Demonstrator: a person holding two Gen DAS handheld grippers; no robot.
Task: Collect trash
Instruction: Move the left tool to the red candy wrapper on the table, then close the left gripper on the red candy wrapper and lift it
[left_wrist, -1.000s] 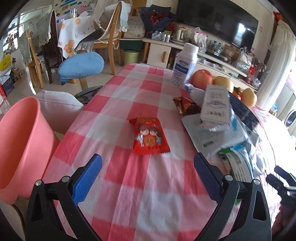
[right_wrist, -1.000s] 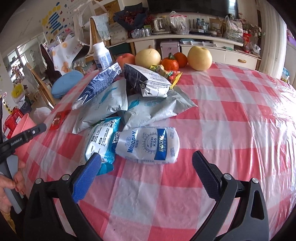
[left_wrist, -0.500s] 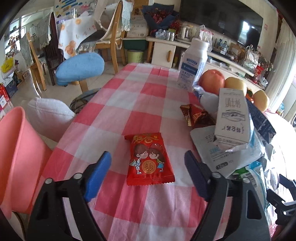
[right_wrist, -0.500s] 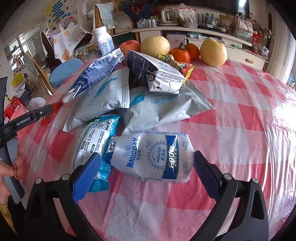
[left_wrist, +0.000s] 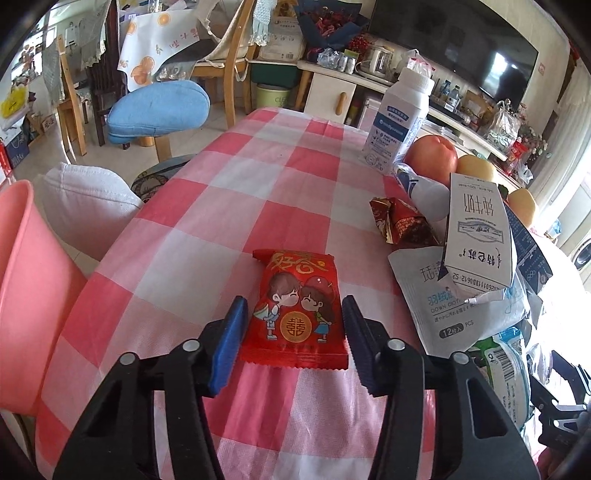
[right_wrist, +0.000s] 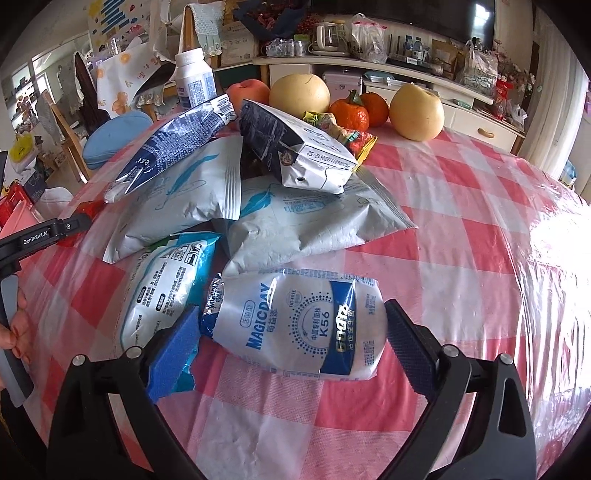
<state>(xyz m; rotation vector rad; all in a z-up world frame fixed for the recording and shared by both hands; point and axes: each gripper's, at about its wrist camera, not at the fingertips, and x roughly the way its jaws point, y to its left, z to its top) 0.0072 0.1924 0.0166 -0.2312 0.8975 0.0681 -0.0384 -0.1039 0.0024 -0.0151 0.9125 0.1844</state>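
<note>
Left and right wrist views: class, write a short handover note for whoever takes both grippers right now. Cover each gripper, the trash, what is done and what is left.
Left gripper: jaws have just been closing around the red candy wrapper, flat on the checked tablecloth; pads not yet pressing.
Right gripper: open, straddling the white MAGICDAY bag.
Pink bin stands off the table's left edge.
Done: nothing lifted yet.
Left: grip both, drop in bin, then clear the remaining empty bags; leave the fruit.
</note>
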